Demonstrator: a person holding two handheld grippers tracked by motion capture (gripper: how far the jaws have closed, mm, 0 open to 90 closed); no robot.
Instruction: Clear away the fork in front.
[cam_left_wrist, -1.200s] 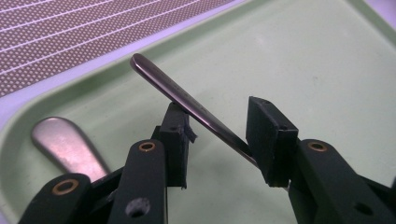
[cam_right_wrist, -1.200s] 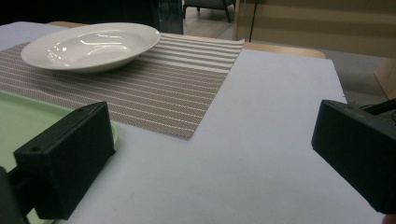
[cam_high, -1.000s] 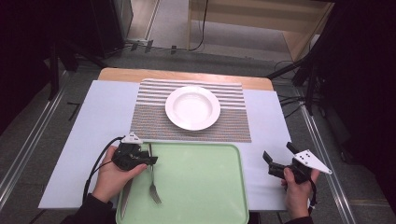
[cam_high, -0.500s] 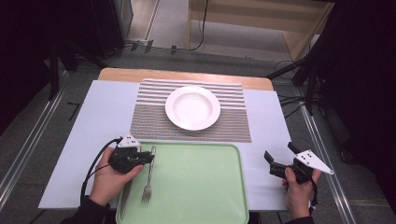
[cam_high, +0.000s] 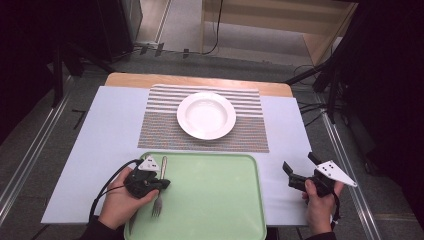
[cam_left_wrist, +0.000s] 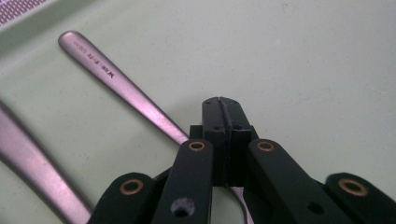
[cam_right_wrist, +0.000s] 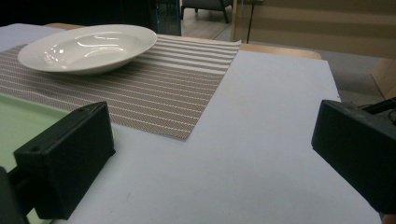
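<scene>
High view looks down, facing 12 o'clock. Left gripper view sits close over green tray (cam_left_wrist: 303, 60), right gripper view low, sharing white plate (cam_right_wrist: 88, 46) with high view.

Wooden table (cam_high: 200, 80), mostly covered by a pale blue-grey sheet (cam_high: 100, 140). On the sheet, a striped placemat (cam_high: 160, 125) at the far middle, bearing a white plate (cam_high: 206, 115); just beside its near edge, a green tray (cam_high: 215, 200) holding a fork (cam_high: 159, 195).
</scene>
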